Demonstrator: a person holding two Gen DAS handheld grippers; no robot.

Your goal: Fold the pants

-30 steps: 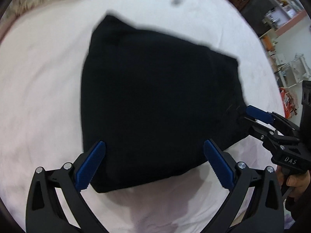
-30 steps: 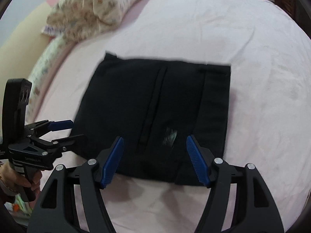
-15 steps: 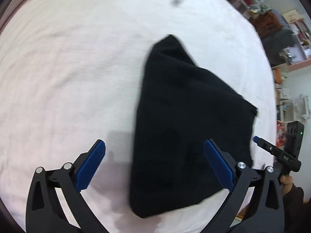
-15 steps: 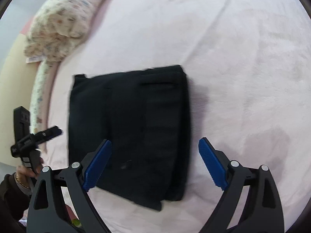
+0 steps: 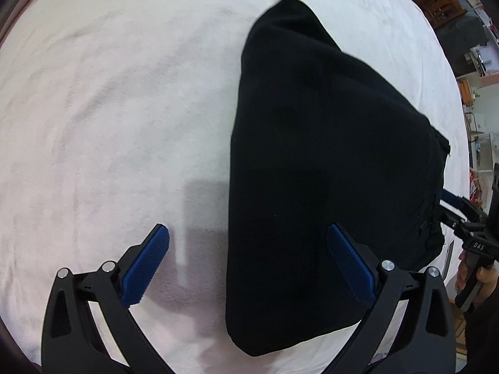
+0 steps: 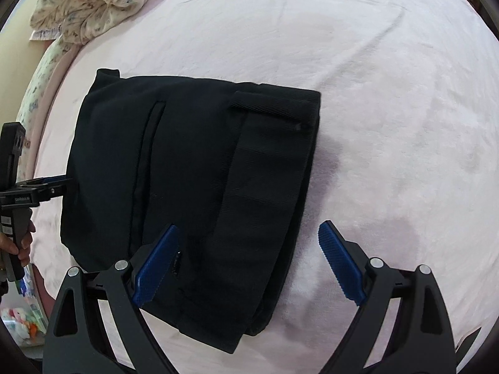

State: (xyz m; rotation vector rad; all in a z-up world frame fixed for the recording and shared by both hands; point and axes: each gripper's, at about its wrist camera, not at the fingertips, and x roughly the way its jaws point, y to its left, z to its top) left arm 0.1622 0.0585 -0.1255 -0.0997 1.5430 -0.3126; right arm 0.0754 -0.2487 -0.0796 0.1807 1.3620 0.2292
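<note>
The right tongs (image 6: 246,263) hang spread wide and grasp nothing; their jaws have just been opening, and only the right-hand part of the pants lies beneath the gap, no pad pressing on cloth. The left tongs (image 5: 249,261) are likewise released, spread wide above the pants' left edge, with bare bed under the left pad and black cloth under the right one.

The pants (image 6: 193,187) lie on the pink bed (image 6: 389,78) as a compact black packet, several layers deep, with the waistband and a belt loop along its right side in the right wrist view. Each of the 2 tongs straddles 1 side edge of it, both pointing steeply down from above.

By my judgement the cloth is a soft twill, light, limp, and neither slippery nor fragile; the stack will sag and splay if lifted by 1 layer. The better hold is at a thick folded edge or a near corner, pinching all layers together, with both tongs working in step. A patterned quilt (image 6: 93,0) sits bunched at the far left of the bed, well apart from the pants.
</note>
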